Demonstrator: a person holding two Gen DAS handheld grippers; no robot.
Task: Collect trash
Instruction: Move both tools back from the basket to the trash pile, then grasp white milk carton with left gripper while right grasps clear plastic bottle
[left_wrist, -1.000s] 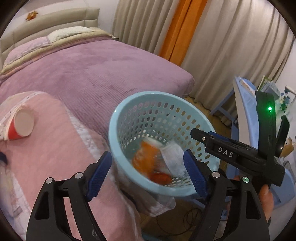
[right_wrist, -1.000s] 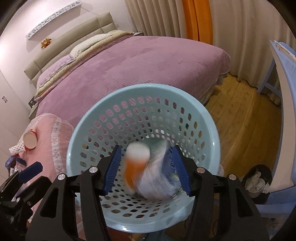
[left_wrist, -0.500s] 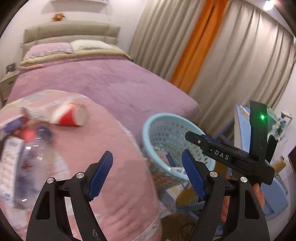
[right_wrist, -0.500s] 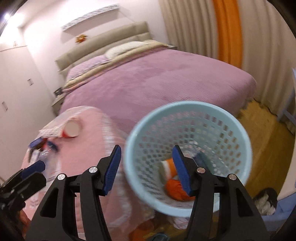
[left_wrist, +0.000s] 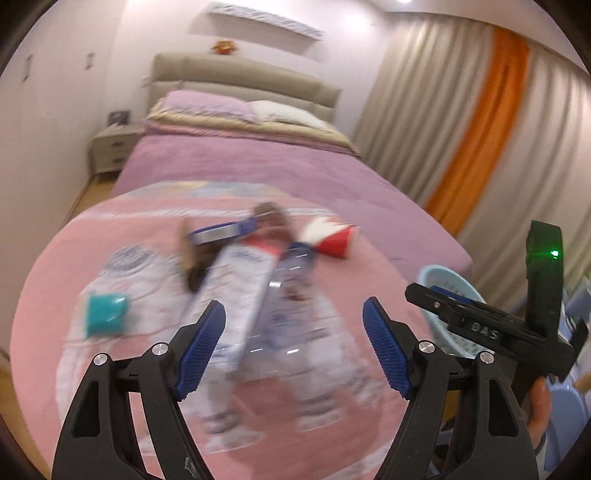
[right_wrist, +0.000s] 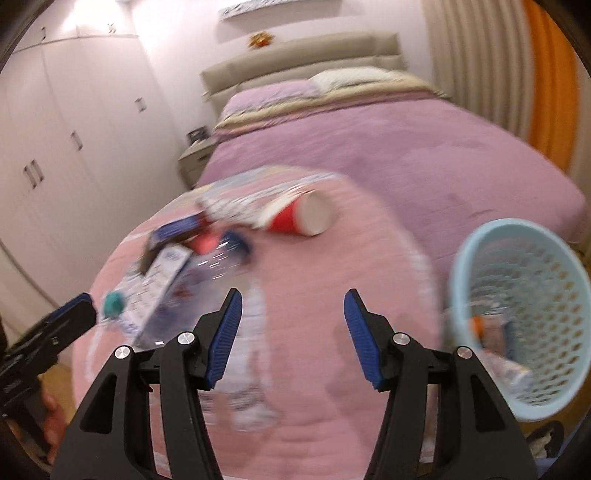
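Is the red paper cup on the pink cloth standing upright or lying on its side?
Lying on its side: the red paper cup shows its round white end sideways, its wall resting on the pink cloth.

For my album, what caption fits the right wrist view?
Open right gripper over a pink-covered table of litter, red cup tipped over, blue basket alongside.
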